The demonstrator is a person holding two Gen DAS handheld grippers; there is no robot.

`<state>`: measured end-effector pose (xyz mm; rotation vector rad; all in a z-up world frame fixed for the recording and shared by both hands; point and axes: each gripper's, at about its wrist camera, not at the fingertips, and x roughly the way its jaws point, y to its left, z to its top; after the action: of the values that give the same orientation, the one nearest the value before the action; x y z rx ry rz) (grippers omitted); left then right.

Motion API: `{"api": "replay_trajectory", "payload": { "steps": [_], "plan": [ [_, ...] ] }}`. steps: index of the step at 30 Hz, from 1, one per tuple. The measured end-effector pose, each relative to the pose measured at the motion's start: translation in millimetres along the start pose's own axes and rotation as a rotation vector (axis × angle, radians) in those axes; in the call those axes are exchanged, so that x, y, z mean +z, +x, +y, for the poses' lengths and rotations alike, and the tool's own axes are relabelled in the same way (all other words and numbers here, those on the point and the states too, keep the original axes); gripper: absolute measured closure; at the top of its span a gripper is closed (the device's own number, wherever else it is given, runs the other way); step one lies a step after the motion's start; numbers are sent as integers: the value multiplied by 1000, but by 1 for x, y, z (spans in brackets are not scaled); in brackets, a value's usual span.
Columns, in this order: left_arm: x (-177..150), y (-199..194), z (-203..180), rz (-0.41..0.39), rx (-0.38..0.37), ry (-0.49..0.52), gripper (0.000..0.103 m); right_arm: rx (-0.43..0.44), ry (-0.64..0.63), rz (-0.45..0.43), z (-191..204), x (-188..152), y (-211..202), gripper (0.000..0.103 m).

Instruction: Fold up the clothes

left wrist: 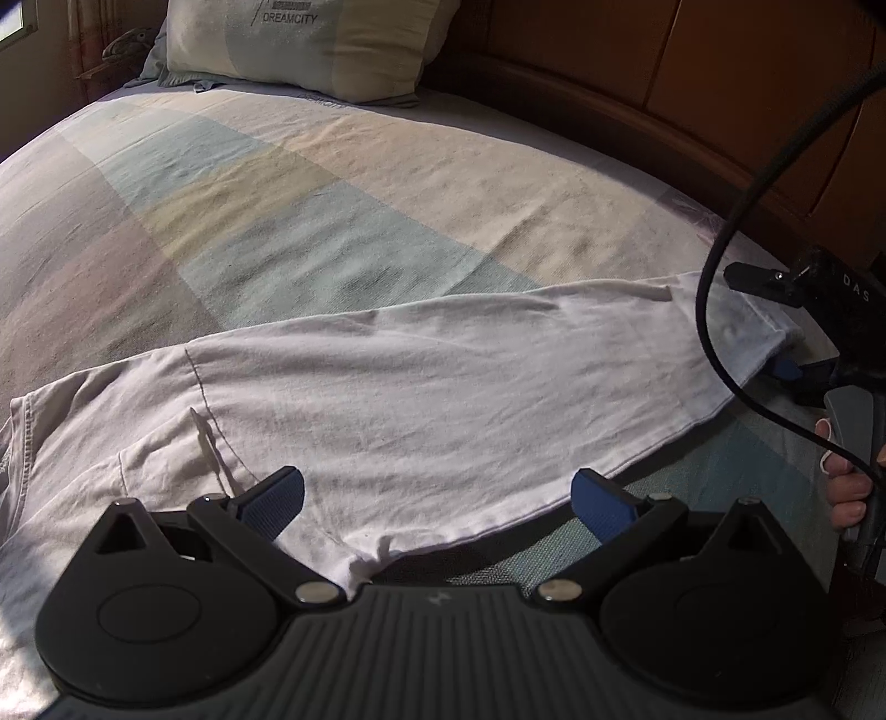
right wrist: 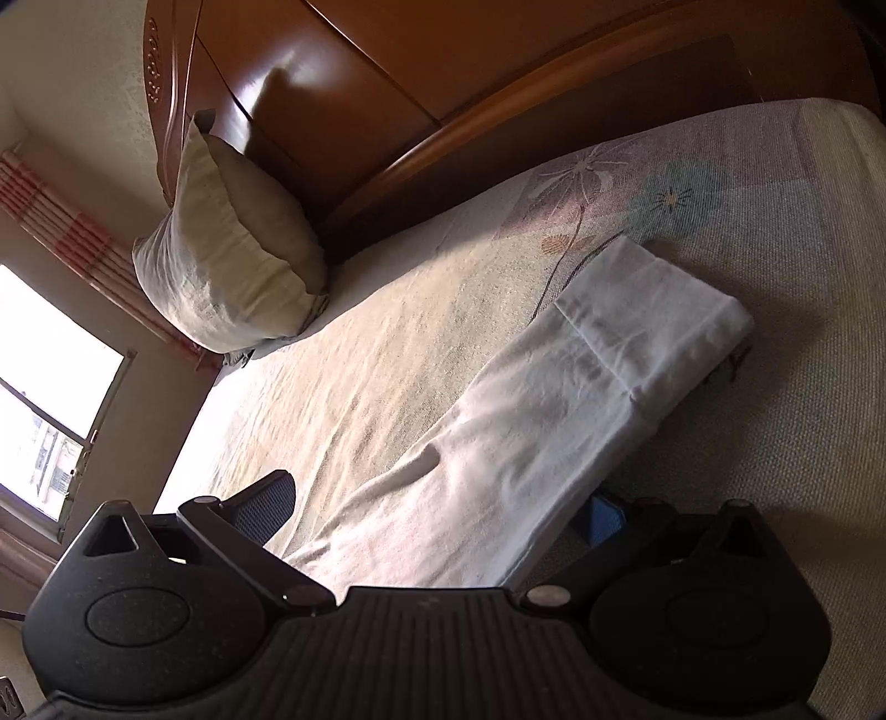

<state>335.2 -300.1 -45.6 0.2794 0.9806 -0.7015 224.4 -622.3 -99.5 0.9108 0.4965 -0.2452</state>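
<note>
A white T-shirt (left wrist: pixel 421 382) is lying spread lengthwise across the near part of a bed (left wrist: pixel 232 183), already narrowed into a long strip with one sleeve turned in over the body; in the right wrist view its far end (right wrist: pixel 653 321) is showing as a doubled-over panel resting on the patterned sheet. The left gripper (left wrist: pixel 437 501) is hovering low over the shirt's near edge, jaws spread wide, with one blue pad (left wrist: pixel 277 498) over the cloth and the other over the bedcover beside the hem; it is gripping nothing. The right gripper (right wrist: pixel 443 501) is sitting at the shirt's opposite end with its jaws straddling the fabric, one finger above and one apparently beneath the edge, but whether the pads are pressing on the cloth cannot be told from these views. The step in hand is judged to be the crosswise fold of the lengthwise-folded strip. The next move is judged to call for both grippers taking a firm hold on matching corners of one end and carrying it evenly over the body, keeping the hem square. The shirt's collar end is running out of the left view at the lower left corner, and the right gripper's lower finger is largely hidden under the cloth. A pillow (left wrist: pixel 310 44) is standing at the head of the bed, against a wooden headboard (right wrist: pixel 387 83), well apart from the work.
</note>
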Motion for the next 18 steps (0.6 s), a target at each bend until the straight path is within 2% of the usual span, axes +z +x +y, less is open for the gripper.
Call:
{"api": "replay_trajectory", "payload": {
  "steps": [3,4,8,11,14,18],
  "plan": [
    [-3,0,0,6,-4,20,1,-5,-130,2,11,5,16,0],
    [-4,-2,-1,3,0,31,1,0,-139,-7,12,10,22,0],
    [-9,-5,1,10,12,52,1,10,-50,-16,11,17,26,0],
    [-10,-9,3,8,16,45,1,29,23,-20,13,3,17,0],
    [-13,-15,7,-4,22,52,1,12,-85,-15,25,-3,24,0],
    [-24,-20,15,-10,44,73,1,32,-43,-7,37,10,33,0]
  ]
}}
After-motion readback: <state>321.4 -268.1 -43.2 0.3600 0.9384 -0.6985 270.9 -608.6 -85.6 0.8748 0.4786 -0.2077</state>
